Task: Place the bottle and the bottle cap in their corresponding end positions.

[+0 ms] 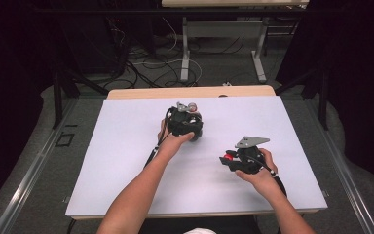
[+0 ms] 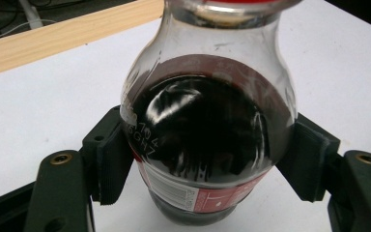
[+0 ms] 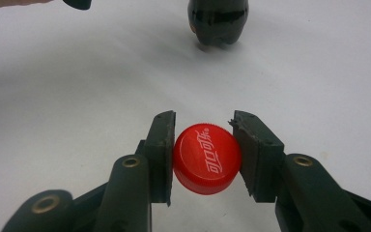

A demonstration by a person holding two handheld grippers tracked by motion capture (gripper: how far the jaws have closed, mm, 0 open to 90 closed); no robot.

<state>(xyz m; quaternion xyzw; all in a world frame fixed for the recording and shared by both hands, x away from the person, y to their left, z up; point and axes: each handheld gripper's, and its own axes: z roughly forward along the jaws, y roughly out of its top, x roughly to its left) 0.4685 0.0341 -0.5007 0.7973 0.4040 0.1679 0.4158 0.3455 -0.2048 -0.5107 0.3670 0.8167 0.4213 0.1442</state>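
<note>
Left gripper (image 1: 185,127): jaws closed against the belly of a clear plastic bottle (image 2: 207,135), one pad on each flank, just above the red label band. The bottle stands on the white table sheet (image 1: 126,146), directly between the jaws. In the left gripper view the neck runs out of the top edge, so I cannot tell there whether the mouth is open.

Contents: dark cola-coloured liquid, level up near the shoulder, clear headspace above. Nearly full.

Risks here: the wall is thin and rounded. A harder squeeze would likely dent it and push liquid up toward the mouth; if the neck is uncapped, that spills. A tilt of the hand would do the same. Curved sides also invite the pads to slide.

Right gripper (image 3: 206,157): jaws narrowed onto a red screw cap (image 3: 206,158), held by its ribbed edge, printed top facing the camera, seemingly clear of the sheet. The bottle stands well ahead of this gripper, across bare sheet.

Risks: the grip is on a thin rim only. Slight loosening or twist could drop or flip the cap. Presented crooked to the threads, it would probably jam.
</note>
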